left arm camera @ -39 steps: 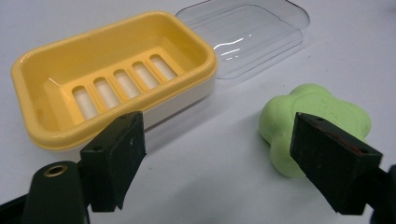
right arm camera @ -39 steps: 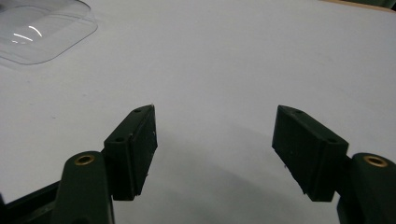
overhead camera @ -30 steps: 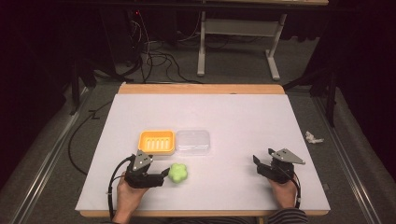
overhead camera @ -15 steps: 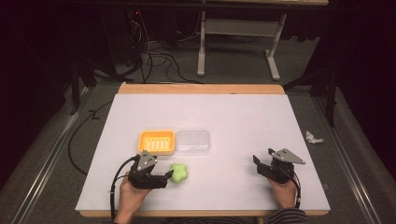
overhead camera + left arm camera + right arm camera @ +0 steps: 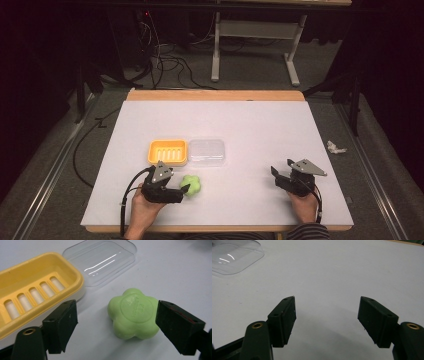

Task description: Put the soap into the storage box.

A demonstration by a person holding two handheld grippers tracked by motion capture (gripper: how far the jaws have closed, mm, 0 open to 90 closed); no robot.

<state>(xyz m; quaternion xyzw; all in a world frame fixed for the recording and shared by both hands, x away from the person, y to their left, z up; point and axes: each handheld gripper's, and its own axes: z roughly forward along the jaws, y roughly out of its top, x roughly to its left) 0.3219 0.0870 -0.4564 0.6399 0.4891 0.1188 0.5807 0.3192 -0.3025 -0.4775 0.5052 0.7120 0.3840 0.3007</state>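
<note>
Green soap (image 5: 133, 313), flower-shaped, is lying on the white tabletop (image 5: 260, 125) nearest to us, and we are bringing the left hand-held gripper (image 5: 116, 322) around it: the jaws are standing wide apart, one on each side of the bar, the right-hand jaw looking just beside or touching its edge, the other well clear. So nothing is being gripped yet. We are judging the work as barely begun: the soap is sitting outside the dish, not lifted.

Off to the other side, we are holding the right hand-held gripper (image 5: 327, 322) released too, its jaws spread over bare tabletop, idle.

A little farther out, the yellow soap dish (image 5: 35, 292) is waiting empty, its slotted floor showing, and the clear lid (image 5: 100, 261) is lying beside it, touching its rim. What is left, as we are reading it: closing on the soap, carrying it into the dish, and perhaps fitting the lid.
</note>
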